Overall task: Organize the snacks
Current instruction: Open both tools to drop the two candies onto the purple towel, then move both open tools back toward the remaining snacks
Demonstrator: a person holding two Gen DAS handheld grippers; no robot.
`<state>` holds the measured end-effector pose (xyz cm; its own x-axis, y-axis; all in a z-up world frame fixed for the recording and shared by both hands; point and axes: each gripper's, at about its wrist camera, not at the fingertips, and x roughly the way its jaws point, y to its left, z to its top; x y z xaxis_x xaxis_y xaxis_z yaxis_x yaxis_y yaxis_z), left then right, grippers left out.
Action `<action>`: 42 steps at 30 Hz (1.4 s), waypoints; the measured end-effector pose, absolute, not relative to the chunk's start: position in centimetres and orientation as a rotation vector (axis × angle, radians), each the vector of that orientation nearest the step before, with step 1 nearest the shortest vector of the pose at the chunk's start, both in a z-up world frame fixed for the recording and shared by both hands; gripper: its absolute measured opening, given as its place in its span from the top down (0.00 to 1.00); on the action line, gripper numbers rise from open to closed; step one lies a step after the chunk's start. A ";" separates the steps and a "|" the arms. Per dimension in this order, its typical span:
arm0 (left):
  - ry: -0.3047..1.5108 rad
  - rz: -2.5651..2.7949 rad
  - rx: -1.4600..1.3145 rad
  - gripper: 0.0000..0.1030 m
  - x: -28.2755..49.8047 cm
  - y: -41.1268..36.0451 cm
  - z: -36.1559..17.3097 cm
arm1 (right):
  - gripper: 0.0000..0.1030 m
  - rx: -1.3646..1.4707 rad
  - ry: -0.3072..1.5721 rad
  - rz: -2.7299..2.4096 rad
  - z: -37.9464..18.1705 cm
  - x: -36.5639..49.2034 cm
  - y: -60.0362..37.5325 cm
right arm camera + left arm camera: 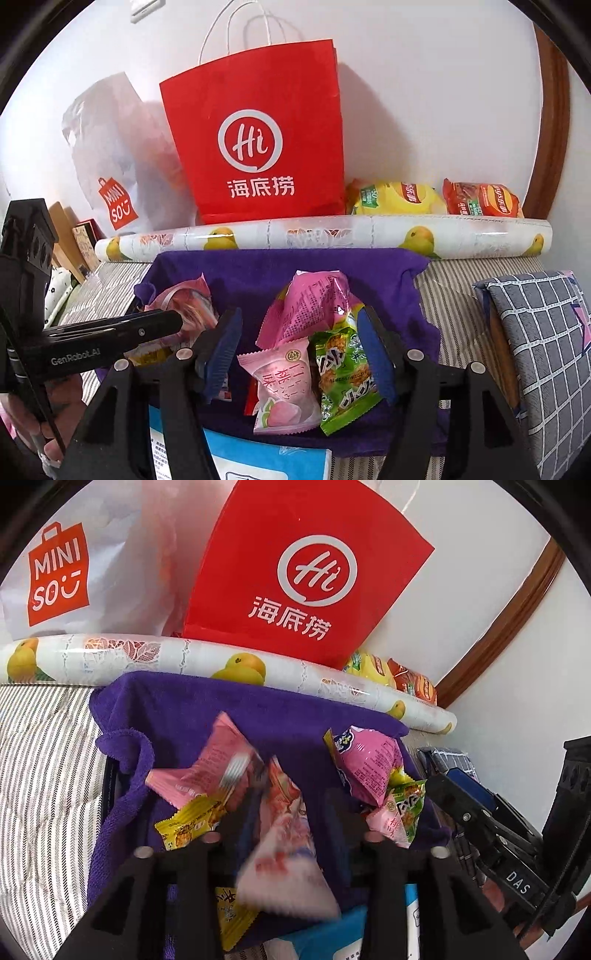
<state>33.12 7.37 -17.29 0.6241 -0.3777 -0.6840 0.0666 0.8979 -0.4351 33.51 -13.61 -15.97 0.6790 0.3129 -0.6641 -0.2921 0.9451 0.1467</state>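
Right wrist — green snack packet [345, 373] between parted right tongs [301, 354].

I see a towel [258, 269] spread on the bed, snack packets [314, 369] lying on it. Behind it lies a roll [332, 230]; behind that, against the wall, a paper bag [258, 147], with chip bags [399, 199] to its right and a plastic bag [118, 155] to its left.

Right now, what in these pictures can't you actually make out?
- Left wrist view: the white-and-pink packet between the left gripper fingers is motion-blurred; its print is unreadable.
- Both views: the red paper bag stands closed to the camera, contents hidden.
- Right wrist view: the blue-and-white box is cut off by the bottom edge.
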 end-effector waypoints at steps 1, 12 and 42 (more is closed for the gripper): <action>0.858 -0.265 -0.393 0.51 33.1 7.4 -17.1 | 0.38 0.034 0.749 0.337 -15.9 33.6 -13.7; 0.815 -0.275 -0.414 0.42 32.2 7.9 -15.8 | 0.38 0.105 0.740 0.351 -15.6 33.7 -14.7; 0.905 -0.088 -0.292 0.42 19.6 12.9 -16.1 | 0.40 0.025 0.926 0.545 -19.5 13.4 -9.1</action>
<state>19.57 12.88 -16.10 0.6172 -0.1973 -0.7617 -0.0476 0.9569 -0.2864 13.43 -9.14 -19.51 0.4758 0.4567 -0.7517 -0.4353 0.8649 0.2499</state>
